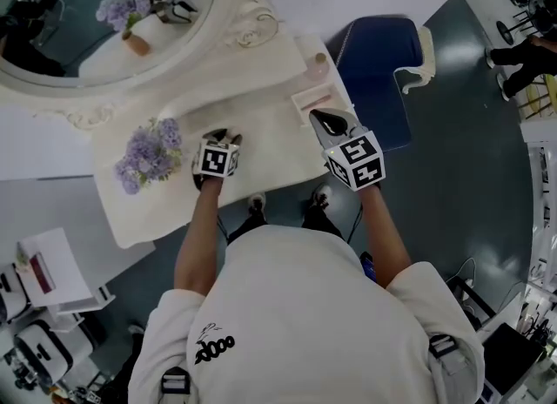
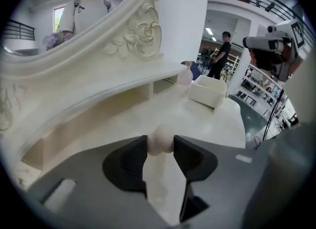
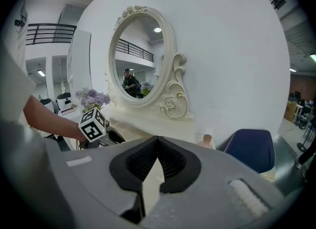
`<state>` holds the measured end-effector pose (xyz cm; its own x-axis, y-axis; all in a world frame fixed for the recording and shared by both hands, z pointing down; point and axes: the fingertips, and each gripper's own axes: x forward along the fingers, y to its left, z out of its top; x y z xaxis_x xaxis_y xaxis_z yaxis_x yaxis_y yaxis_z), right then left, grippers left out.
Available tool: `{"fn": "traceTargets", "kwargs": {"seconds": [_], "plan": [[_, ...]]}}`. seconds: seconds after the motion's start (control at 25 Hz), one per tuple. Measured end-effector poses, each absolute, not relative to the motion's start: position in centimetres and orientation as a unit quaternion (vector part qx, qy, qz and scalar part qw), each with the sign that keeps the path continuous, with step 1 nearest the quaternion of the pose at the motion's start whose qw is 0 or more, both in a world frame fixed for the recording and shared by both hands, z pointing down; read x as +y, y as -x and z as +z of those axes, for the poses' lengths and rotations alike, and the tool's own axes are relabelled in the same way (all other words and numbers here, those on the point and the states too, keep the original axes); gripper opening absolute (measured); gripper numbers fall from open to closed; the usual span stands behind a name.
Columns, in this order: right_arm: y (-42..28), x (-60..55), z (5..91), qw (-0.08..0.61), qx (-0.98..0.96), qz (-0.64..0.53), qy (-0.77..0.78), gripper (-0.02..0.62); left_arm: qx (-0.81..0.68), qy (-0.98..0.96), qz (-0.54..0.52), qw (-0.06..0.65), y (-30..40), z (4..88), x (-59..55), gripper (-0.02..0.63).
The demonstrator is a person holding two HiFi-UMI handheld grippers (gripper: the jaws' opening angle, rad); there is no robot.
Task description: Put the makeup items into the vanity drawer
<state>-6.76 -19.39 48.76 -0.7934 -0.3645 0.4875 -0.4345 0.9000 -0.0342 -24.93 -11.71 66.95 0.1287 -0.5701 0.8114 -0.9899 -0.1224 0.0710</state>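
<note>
Grip looks solid: my left tongs (image 2: 160, 145) pinch a small pale round makeup sponge (image 2: 160, 137) down at the cream vanity surface (image 2: 123, 119), so I can carry it to the open white drawer (image 2: 207, 94). Right tongs (image 3: 158, 139) shut, empty, hanging clear.

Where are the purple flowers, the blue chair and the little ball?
Purple flowers (image 1: 148, 154), head view, on the middle of the bunch.
Blue chair (image 1: 374, 67), head view, on its seat.
Little ball (image 2: 160, 140), left gripper view, on its rounded front.
</note>
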Motion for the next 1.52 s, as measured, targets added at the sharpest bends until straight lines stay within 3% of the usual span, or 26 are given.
{"fn": "traceTargets", "kwargs": {"seconds": [0.28, 0.56, 0.92, 1.52], "plan": [[4.8, -20.3, 48.4, 0.235, -0.939, 0.074, -0.24, 0.005, -0.554, -0.735, 0.334, 0.203, 21.4, 60.8, -17.0, 0.169], [1.2, -21.3, 48.3, 0.225, -0.927, 0.087, -0.286, 0.005, -0.468, -0.812, 0.316, 0.144, 13.4, 56.1, -22.1, 0.179], [-5.2, -22.3, 49.1, 0.222, -0.904, 0.114, -0.346, 0.005, -0.33, -0.839, 0.413, 0.125, 4.0, 59.2, -25.7, 0.209], [-12.4, -22.9, 50.3, 0.228, -0.876, 0.139, -0.402, 0.005, -0.286, -0.803, 0.488, 0.186, 1.6, 66.7, -29.0, 0.243]]}}
